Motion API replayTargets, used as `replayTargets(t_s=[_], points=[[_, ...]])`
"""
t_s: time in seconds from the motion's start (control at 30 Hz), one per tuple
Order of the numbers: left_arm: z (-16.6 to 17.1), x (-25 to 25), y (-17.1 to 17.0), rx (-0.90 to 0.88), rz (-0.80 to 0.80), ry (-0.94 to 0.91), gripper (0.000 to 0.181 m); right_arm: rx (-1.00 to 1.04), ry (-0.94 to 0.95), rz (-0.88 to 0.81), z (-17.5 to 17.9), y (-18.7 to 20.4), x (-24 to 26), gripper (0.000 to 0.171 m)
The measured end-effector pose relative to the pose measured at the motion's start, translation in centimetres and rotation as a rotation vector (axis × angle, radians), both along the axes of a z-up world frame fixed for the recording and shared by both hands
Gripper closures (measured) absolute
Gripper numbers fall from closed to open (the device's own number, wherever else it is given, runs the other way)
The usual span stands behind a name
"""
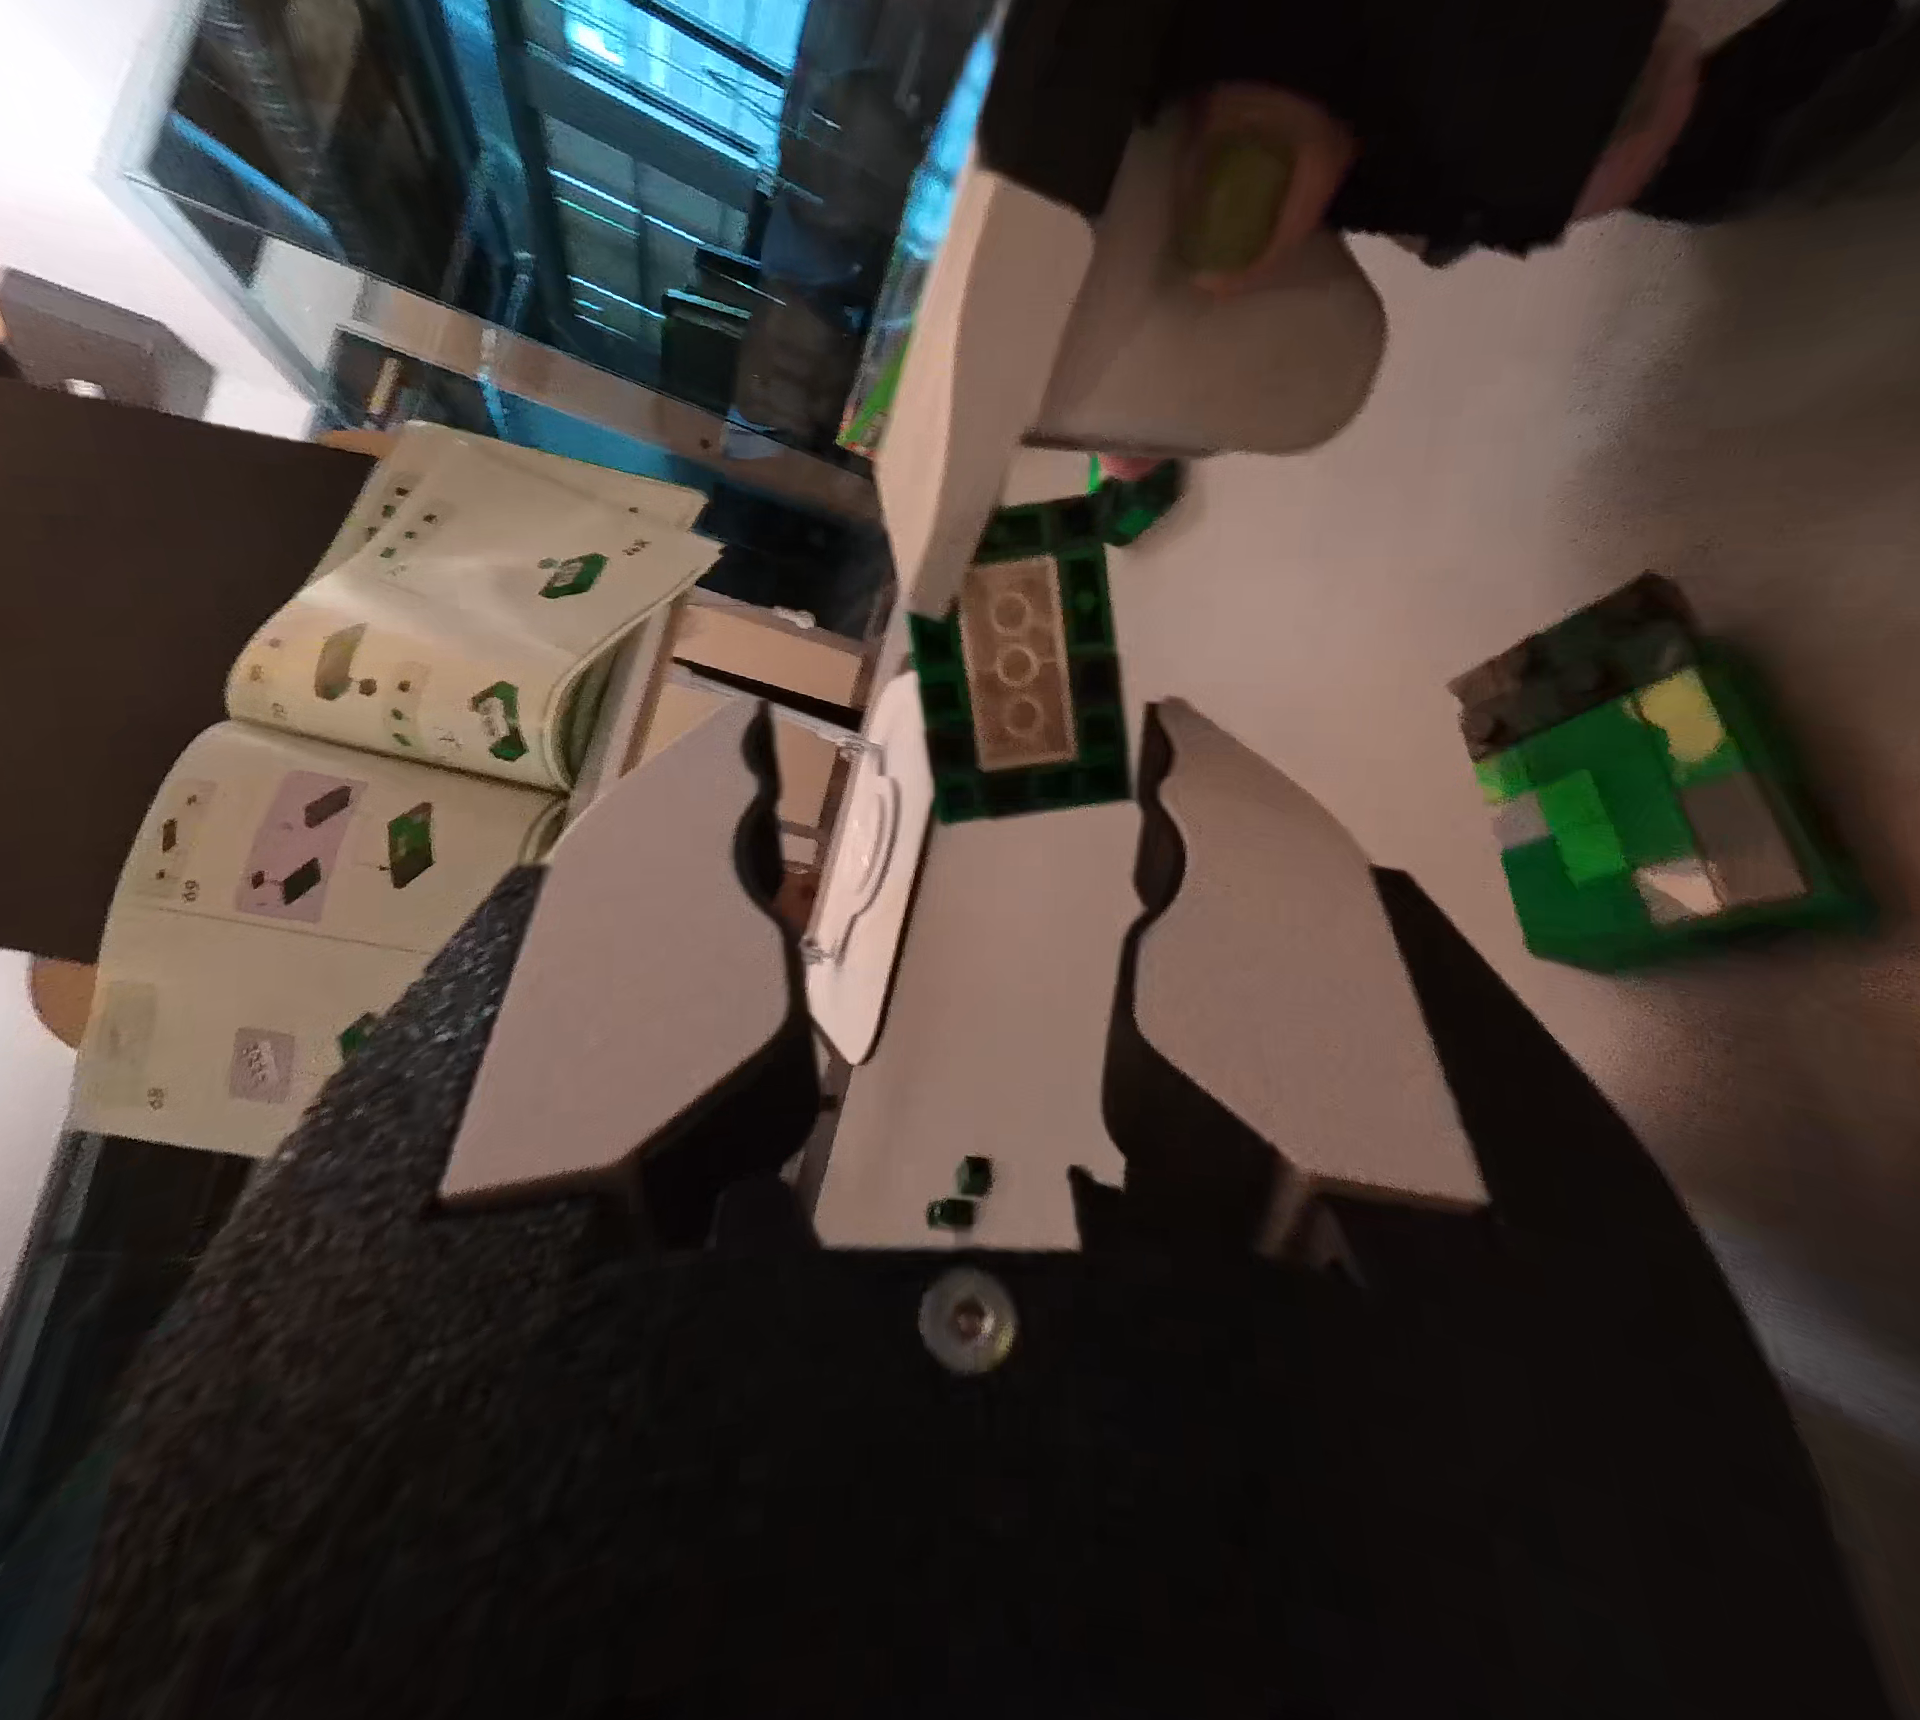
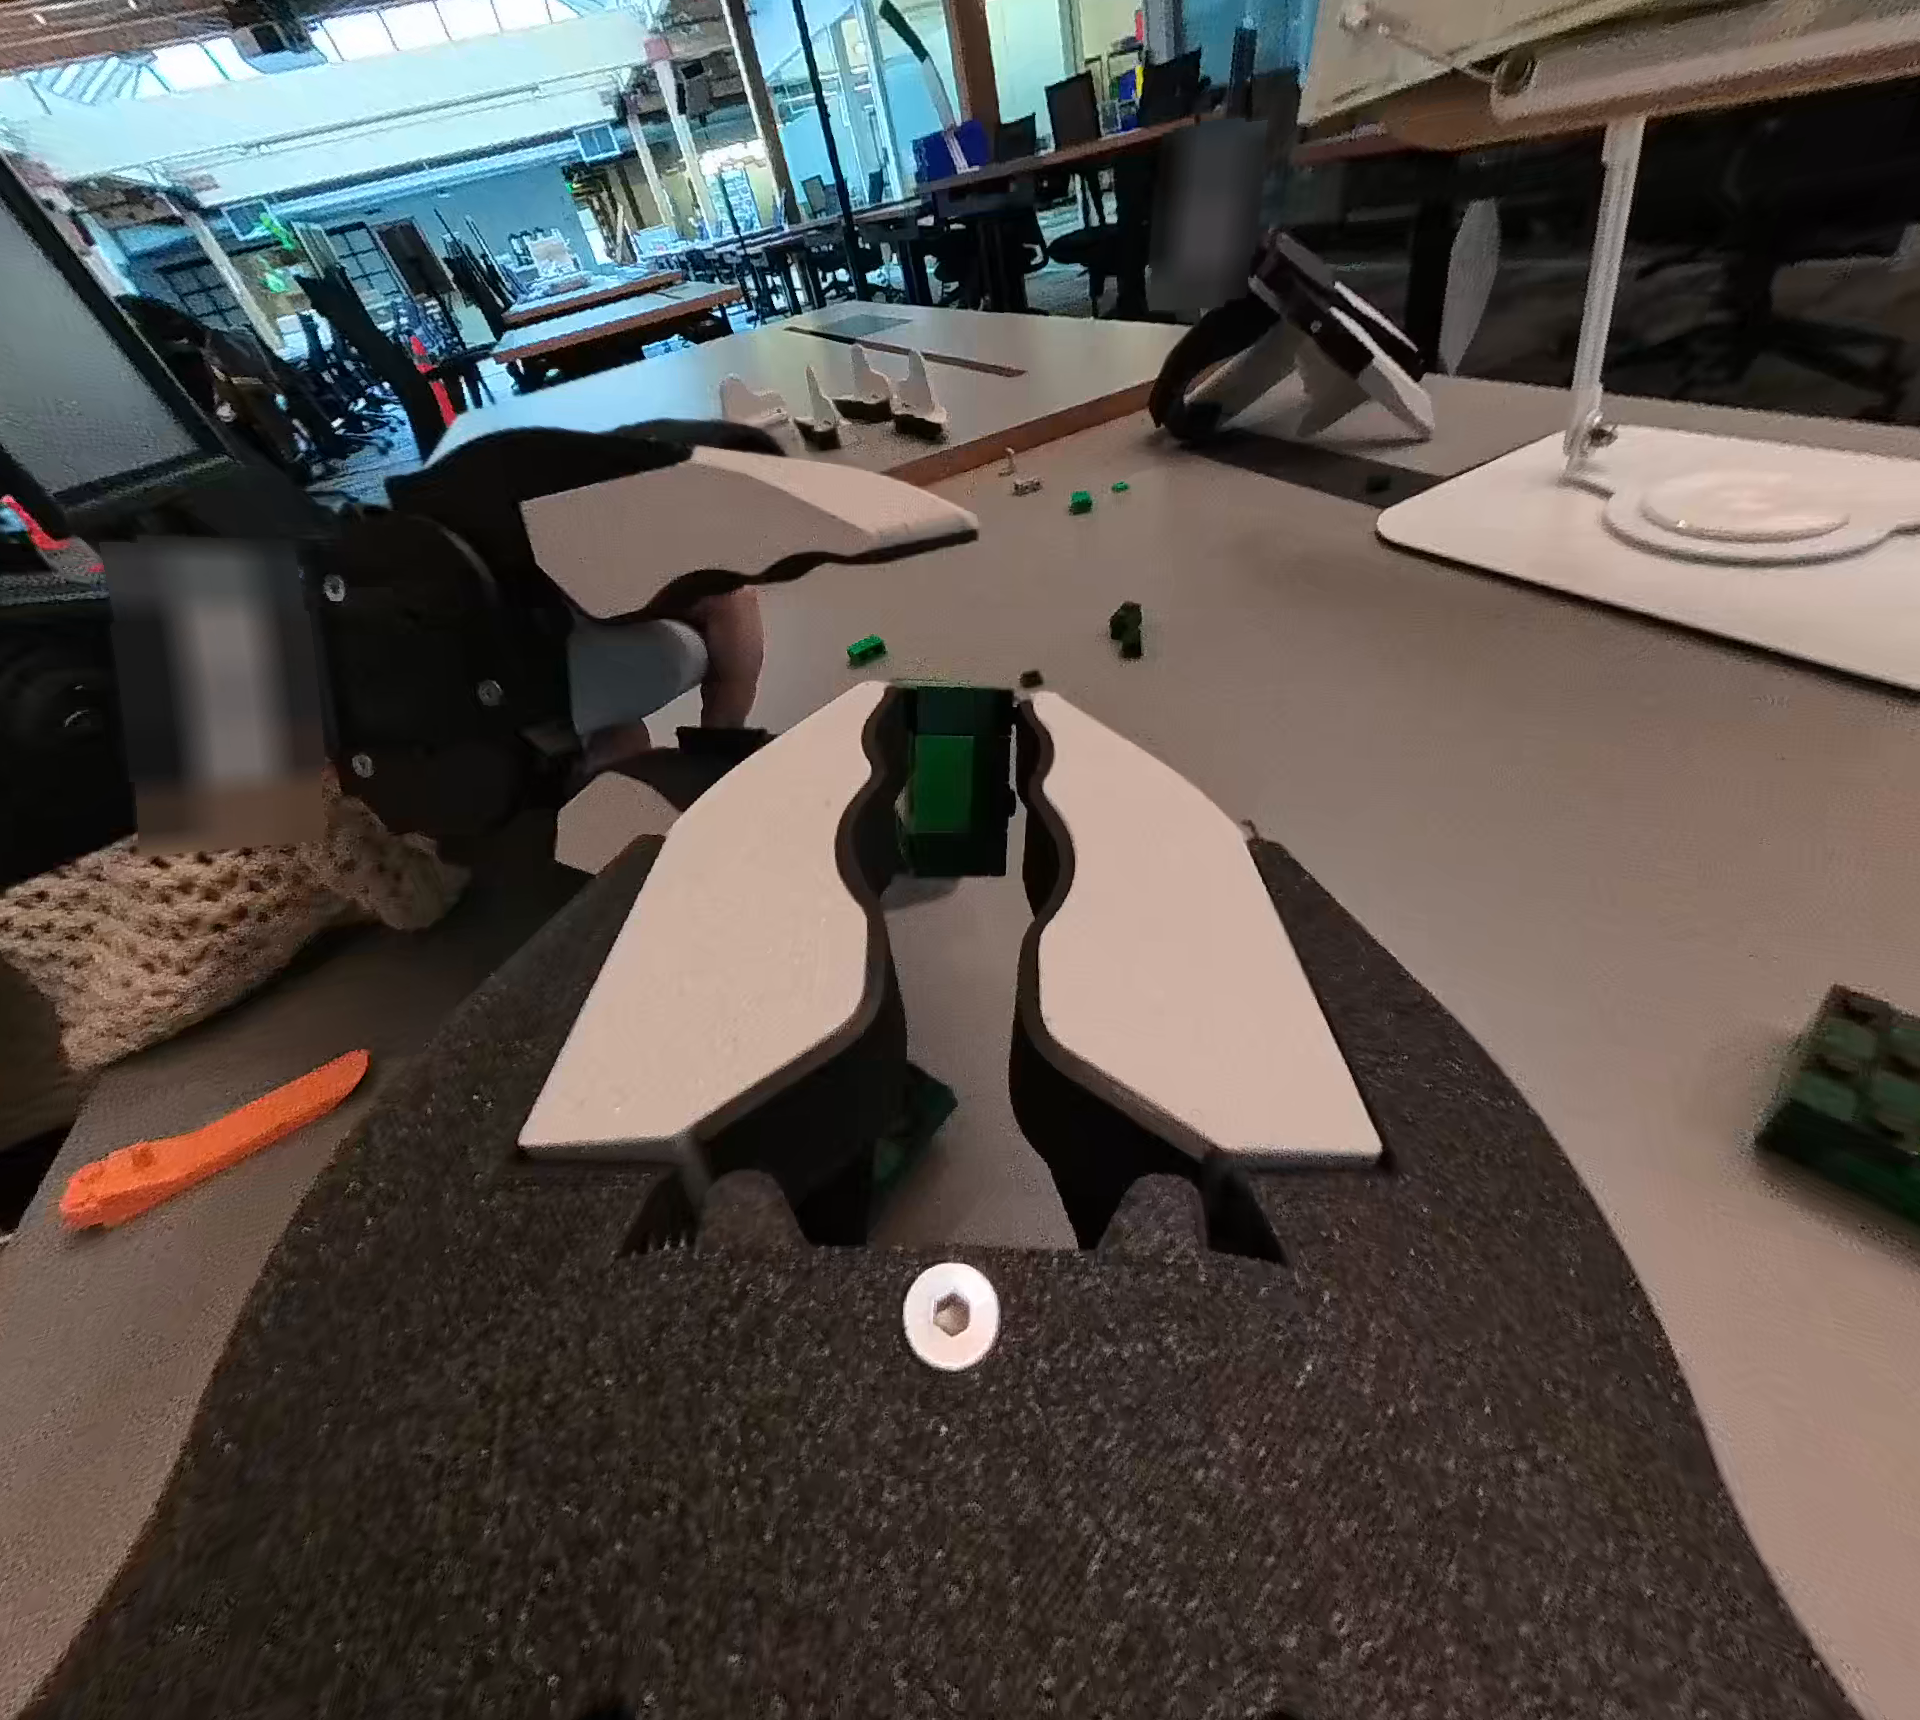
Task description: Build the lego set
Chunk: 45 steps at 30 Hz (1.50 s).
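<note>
right wrist view: right gripper [image 2: 951, 702] jaws clamp green lego block [image 2: 954, 782] by stiff sides, light; left gripper [image 1: 961, 725] jaws open, empty.

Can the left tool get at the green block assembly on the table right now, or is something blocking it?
Probably yes. The left tool is open and holds nothing, and the green block assembly sits off to one side on bare table with nothing in between. The right tool is busy at the green frame piece, away from that path.
</note>
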<state>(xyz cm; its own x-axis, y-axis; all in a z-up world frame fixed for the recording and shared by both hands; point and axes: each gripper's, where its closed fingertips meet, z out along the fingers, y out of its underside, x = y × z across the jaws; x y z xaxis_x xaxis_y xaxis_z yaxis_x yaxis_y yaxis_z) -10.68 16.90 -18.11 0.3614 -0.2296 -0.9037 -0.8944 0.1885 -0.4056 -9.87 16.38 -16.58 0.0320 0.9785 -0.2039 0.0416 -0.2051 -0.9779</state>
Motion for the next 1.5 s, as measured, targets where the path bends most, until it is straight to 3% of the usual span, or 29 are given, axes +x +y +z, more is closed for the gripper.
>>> replayTargets(t_s=[0.07, 0.17, 0.33, 0.43, 0.53, 0.6, 0.73, 0.87, 0.97, 1.03, 1.13, 1.27, 1.37, 1.5], points=[[-0.3, 0.4, 0.0, -0.013, -0.011, 0.014, 0.14, -0.036, 0.016, -0.001, -0.1, 0.2, -0.1, 0.152], [-1.8, 0.3, 0.5, -0.163, -0.005, -0.007, 0.143, -0.022, 0.046, -0.125, 0.3, 2.2, 0.7, 0.145], [-4.4, -0.1, 1.1, -0.557, -0.023, -0.062, 0.146, 0.117, 0.008, -0.518, 0.7, 7.3, 4.1, 0.141], [-6.4, -0.7, 1.0, -0.799, 0.014, -0.047, 0.146, 0.187, -0.039, -0.582, 0.4, 7.7, 4.4, 0.145], [-7.6, -0.6, 0.9, -0.894, 0.018, -0.038, 0.146, 0.233, -0.081, -0.58, -0.1, 7.5, 3.8, 0.147], [-8.1, -0.5, 1.0, -0.928, 0.026, -0.072, 0.136, 0.282, -0.103, -0.572, -0.4, 7.3, 3.5, 0.147], [-7.0, -1.3, 1.6, -0.866, 0.109, -0.231, 0.091, 0.366, -0.128, -0.551, -0.5, 6.8, 3.0, 0.147], [-5.0, 1.0, -2.0, -0.876, 0.055, -0.505, 0.092, 0.404, -0.098, -0.454, 0.0, 5.6, 2.4, 0.147], [-6.7, 1.5, -4.4, -0.904, 0.085, -0.465, 0.082, 0.363, -0.056, -0.341, 0.5, 4.1, 2.0, 0.142], [-8.0, 1.6, -5.1, -0.913, 0.102, -0.43, 0.078, 0.281, -0.096, -0.361, -0.2, 4.6, 2.2, 0.14], [-8.4, 2.1, -5.1, -0.918, 0.094, -0.489, 0.091, 0.206, -0.102, -0.349, -1.1, 5.0, 2.1, 0.139], [-8.6, 2.5, -5.1, -0.919, 0.084, -0.5, 0.124, 0.176, -0.086, -0.355, -1.1, 5.1, 2.3, 0.137], [-8.6, 1.8, -4.4, -0.882, 0.174, -0.584, 0.145, 0.155, -0.051, -0.32, -0.6, 4.5, 2.1, 0.135], [-6.1, 0.0, -3.8, -0.807, 0.226, -0.819, 0.146, 0.236, 0.021, -0.173, 0.6, 1.9, 1.2, 0.123]])
